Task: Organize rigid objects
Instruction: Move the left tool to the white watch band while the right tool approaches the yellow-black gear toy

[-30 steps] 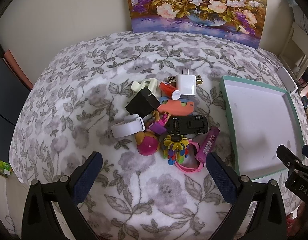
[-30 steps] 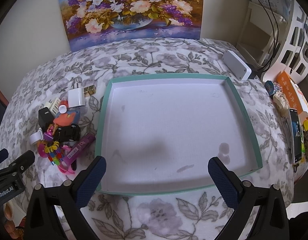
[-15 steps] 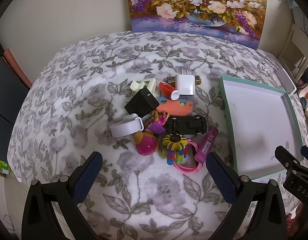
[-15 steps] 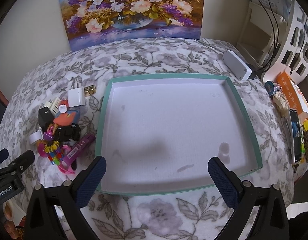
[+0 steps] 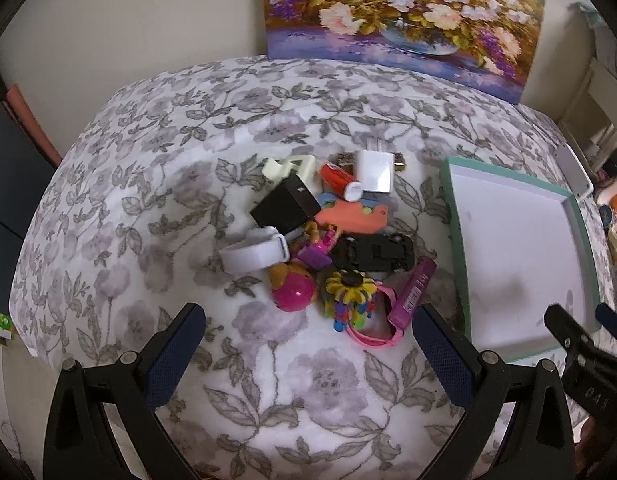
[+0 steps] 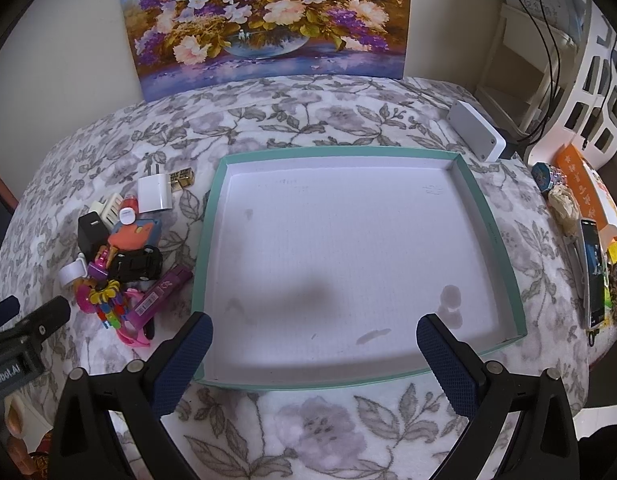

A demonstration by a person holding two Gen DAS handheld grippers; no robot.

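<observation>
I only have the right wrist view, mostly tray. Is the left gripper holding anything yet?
Observer: No. In the left wrist view the left gripper is open, hovering short of the toy pile.
Operator: What's nearest its fingers?
Observer: The pink ball and the sunflower toy, on the pile's near edge.
Operator: Is the black car upright?
Observer: No, the left view shows its underside facing up.
Operator: Anything under the orange piece?
Observer: A blue piece pokes out beneath it.

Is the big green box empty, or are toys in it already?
Empty. The green box shows only its bare white floor with faint marks; the toy pile lies outside it on the flowered cloth.
</observation>
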